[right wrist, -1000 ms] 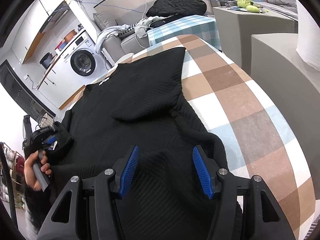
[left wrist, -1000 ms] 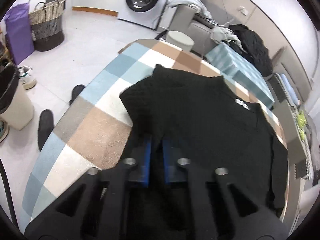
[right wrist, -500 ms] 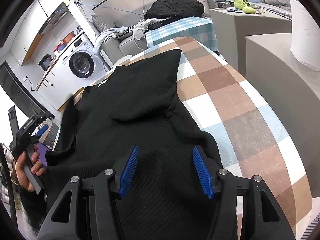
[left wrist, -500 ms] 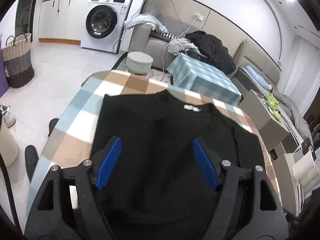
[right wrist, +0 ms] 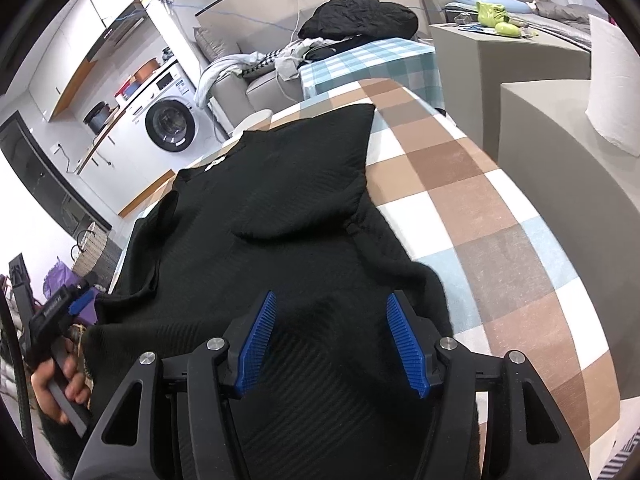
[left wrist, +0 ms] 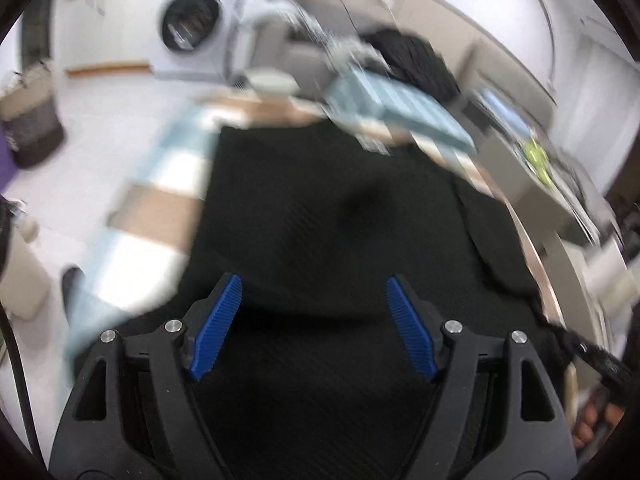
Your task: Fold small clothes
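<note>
1. Left gripper (left wrist: 312, 320): jaws have just been opening, now spread wide, released, nothing pinched; black sweater (left wrist: 340, 220) lies beneath and ahead of them.
2. Right gripper (right wrist: 328, 340): jaws apart over the sweater hem, not clamped.
3. Right view alone, sharp: folded sleeve (right wrist: 316, 184) ahead of jaws, checked tablecloth (right wrist: 500, 220) to their right.

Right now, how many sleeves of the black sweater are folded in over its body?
2: one sleeve folded across the sweater from the checked-cloth side, the other along the washing-machine side. The near hem is hidden behind the tool.
</note>
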Action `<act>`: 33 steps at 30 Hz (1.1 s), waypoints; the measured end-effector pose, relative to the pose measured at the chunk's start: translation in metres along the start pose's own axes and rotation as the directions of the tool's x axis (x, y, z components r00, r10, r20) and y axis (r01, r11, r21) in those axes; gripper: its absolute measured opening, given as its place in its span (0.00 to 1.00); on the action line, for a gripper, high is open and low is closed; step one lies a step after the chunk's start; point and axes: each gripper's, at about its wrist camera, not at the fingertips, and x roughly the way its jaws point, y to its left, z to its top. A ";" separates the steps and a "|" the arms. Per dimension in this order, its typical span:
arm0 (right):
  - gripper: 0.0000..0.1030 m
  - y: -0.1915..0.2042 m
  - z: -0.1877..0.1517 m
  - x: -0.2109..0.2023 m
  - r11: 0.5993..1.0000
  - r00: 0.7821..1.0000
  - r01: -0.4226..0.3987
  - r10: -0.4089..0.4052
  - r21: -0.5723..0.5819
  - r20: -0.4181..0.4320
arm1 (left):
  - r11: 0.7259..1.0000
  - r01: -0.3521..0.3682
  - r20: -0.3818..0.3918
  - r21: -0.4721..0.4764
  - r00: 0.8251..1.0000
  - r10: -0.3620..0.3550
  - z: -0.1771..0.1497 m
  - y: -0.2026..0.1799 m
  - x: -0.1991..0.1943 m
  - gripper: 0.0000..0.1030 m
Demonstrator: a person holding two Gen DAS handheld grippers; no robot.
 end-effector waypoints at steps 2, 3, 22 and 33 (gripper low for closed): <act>0.58 0.002 -0.001 0.000 1.000 1.000 -0.006 0.006 0.000 -0.002 | 0.990 0.124 -0.071 -0.067 0.989 -0.129 -0.010 -0.006 0.009 0.71; 0.58 0.003 -0.002 -0.001 1.000 1.000 -0.012 0.012 0.003 -0.001 | 0.986 0.143 -0.090 -0.091 0.984 -0.151 -0.013 -0.007 0.013 0.71; 0.58 -0.003 -0.004 0.002 1.000 1.000 0.000 0.001 0.018 -0.012 | 0.916 0.224 -0.101 -0.334 0.957 -0.271 -0.038 0.025 0.042 0.05; 0.58 -0.004 -0.003 -0.006 1.000 1.000 -0.003 0.003 0.016 -0.001 | 0.946 0.171 -0.088 -0.275 0.975 -0.202 -0.054 0.031 -0.004 0.32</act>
